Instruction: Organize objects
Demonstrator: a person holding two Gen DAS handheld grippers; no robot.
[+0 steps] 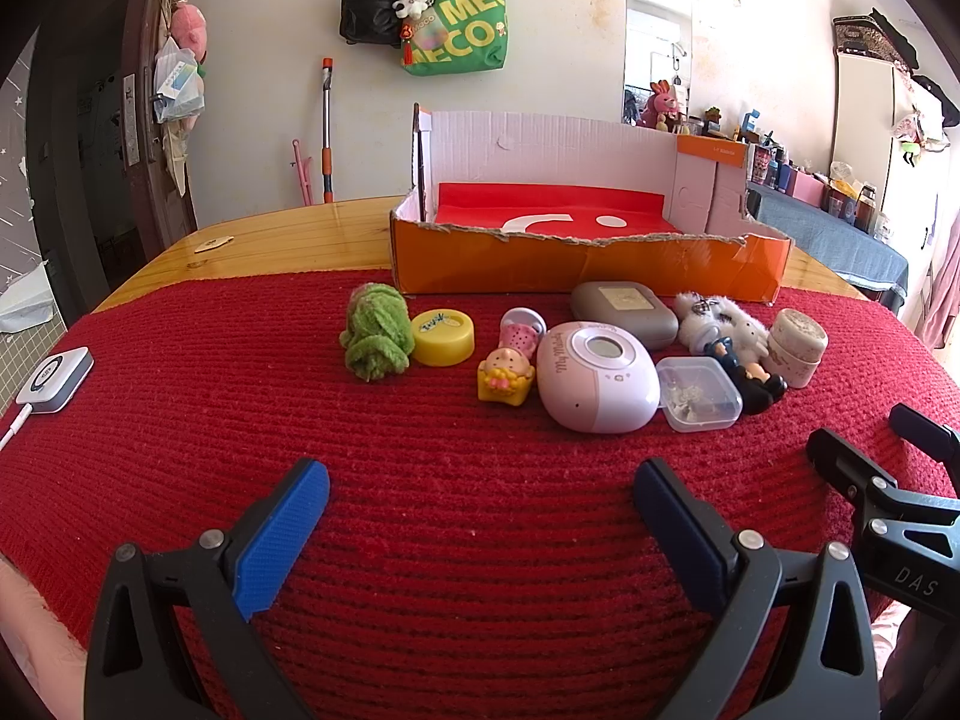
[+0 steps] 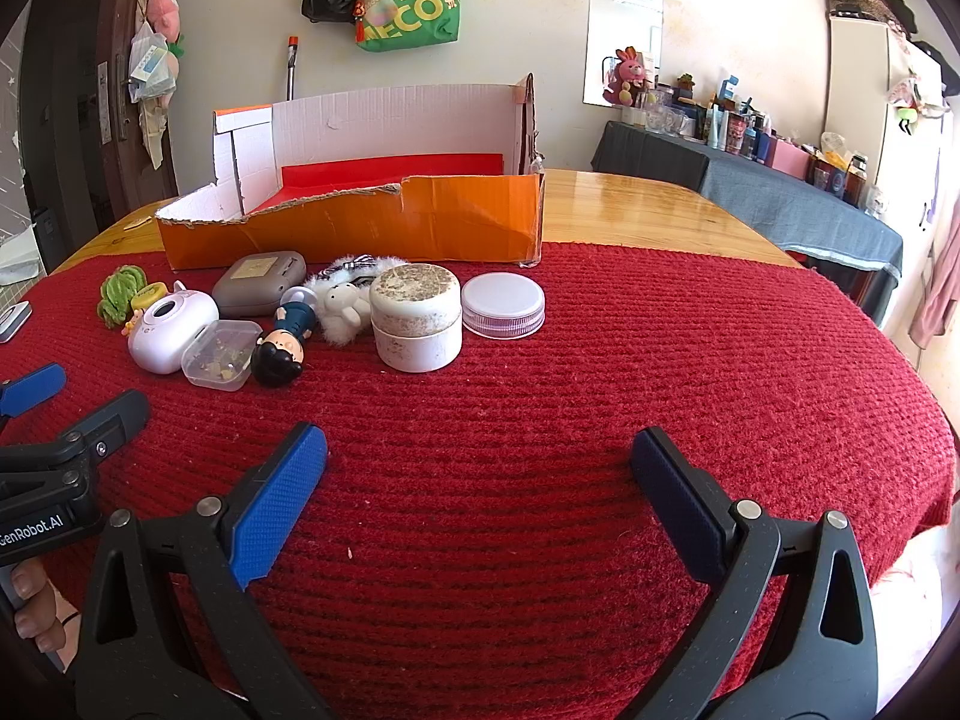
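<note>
You can't see the white lid (image 2: 503, 304) from your left camera, and the yellow cap (image 2: 149, 295) hides behind the pink case (image 2: 171, 331).

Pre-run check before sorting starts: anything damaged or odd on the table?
Yes: the orange cardboard box has a torn, ragged front wall, cut lower toward one end. The white jar has a stained, grubby lid. The doll figurine lies on its side. Nothing spilled.

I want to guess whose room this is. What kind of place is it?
Probably a room in someone's home, maybe a bedroom or living room. Bags and plush toys hang on the wall, a side table is crowded with bottles and cups, and small toys sit on a red cloth over a wooden table.
</note>
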